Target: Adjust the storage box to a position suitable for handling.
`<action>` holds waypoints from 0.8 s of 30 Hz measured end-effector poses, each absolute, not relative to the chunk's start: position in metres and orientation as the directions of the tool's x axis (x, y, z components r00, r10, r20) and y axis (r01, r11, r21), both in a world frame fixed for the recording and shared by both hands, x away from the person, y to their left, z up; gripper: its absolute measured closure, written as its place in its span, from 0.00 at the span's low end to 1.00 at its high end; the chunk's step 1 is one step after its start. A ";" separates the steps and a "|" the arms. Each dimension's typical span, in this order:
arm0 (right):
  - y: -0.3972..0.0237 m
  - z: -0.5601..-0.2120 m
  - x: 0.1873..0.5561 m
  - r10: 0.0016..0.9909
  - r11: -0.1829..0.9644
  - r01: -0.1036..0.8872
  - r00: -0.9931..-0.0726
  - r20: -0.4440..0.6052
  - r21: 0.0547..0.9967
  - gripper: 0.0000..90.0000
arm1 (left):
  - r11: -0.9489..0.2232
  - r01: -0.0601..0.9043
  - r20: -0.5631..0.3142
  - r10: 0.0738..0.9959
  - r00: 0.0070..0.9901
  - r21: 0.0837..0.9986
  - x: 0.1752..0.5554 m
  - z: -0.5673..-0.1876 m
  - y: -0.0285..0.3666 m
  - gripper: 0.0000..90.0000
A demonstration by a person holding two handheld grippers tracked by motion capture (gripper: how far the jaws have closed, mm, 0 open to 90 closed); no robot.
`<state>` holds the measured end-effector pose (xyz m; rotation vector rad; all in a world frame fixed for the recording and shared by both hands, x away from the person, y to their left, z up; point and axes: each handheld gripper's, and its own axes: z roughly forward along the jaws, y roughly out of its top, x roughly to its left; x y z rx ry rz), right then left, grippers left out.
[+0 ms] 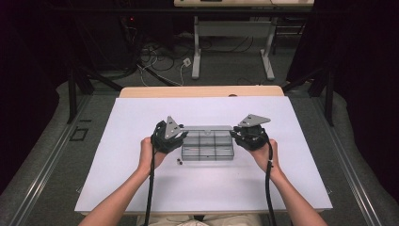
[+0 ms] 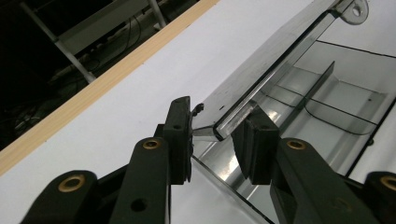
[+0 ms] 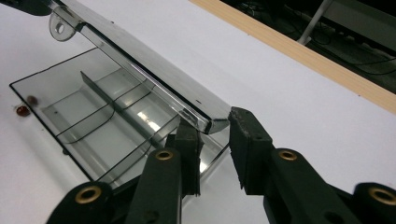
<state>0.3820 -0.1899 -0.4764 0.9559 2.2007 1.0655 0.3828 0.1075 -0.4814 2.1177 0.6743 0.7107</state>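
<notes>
Two black two-jaw grippers, one in each of a person's hands, flank a clear plastic compartment box (image 1: 207, 146) at the middle of a white table (image 1: 141, 188). On the left, the left gripper (image 2: 212, 140) has its jaws set either side of one corner of the box's raised transparent hinged lid (image 2: 275, 60); a gap shows on both sides, so nothing is clamped. At the opposite end, the right gripper (image 3: 215, 140) straddles the other lid corner the same way, jaws apart and not pressing. Thin dividers split the box into compartments. Two small dark-red beads (image 1: 179, 162) lie on the table just beside the box's near left corner. A pale wooden strip (image 1: 202, 91) edges the table's far side.
</notes>
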 end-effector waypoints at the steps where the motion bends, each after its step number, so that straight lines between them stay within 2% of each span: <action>1: -0.190 -0.475 0.383 0.773 0.441 0.372 -0.620 -0.135 0.817 0.83 | -0.546 0.224 0.256 0.666 0.701 0.807 0.384 -0.480 0.107 0.76; 16: -0.189 -0.462 0.409 0.807 0.393 0.404 -0.583 -0.099 0.826 0.87 | -0.506 0.275 0.203 0.700 0.685 0.818 0.412 -0.468 0.108 0.79; 24: -0.188 -0.459 0.424 0.828 0.358 0.433 -0.557 -0.067 0.827 0.89 | -0.453 0.315 0.140 0.726 0.673 0.834 0.427 -0.465 0.108 0.79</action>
